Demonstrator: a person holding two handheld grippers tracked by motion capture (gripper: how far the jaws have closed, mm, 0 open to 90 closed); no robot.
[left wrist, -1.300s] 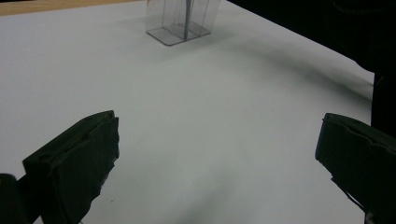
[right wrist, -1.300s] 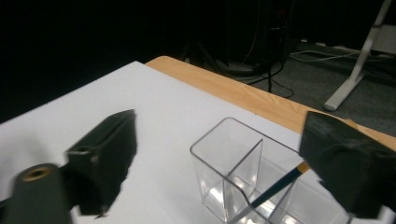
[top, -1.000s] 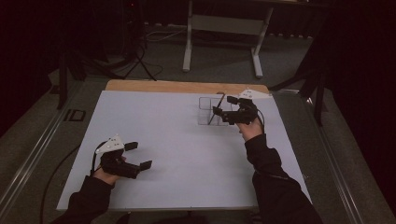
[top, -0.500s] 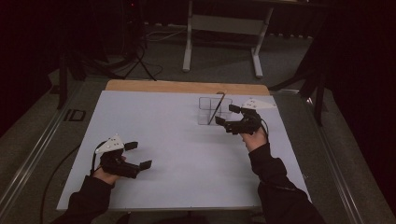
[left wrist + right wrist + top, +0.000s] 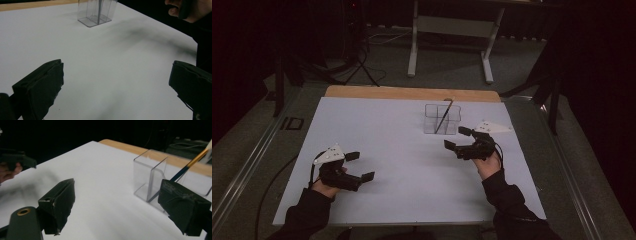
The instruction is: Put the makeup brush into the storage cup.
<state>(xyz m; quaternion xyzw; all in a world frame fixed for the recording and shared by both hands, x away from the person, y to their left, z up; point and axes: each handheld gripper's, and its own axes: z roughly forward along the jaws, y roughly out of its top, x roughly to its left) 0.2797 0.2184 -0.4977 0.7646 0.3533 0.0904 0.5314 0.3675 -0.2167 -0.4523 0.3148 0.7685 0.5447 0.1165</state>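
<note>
Slim pencil (image 5: 444, 116) leans in clear square-walled holder (image 5: 434, 120) — both grippers (image 5: 457, 138) (image 5: 360, 166) gape empty.

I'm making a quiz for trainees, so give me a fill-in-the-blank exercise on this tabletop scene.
1. The pencil leans inside the clear ____.
2. The jaws of the right gripper stand ____.
3. The left gripper holds ____.
4. The clear box stands nearer the ____ gripper.

Missing words: box; open; nothing; right
</note>
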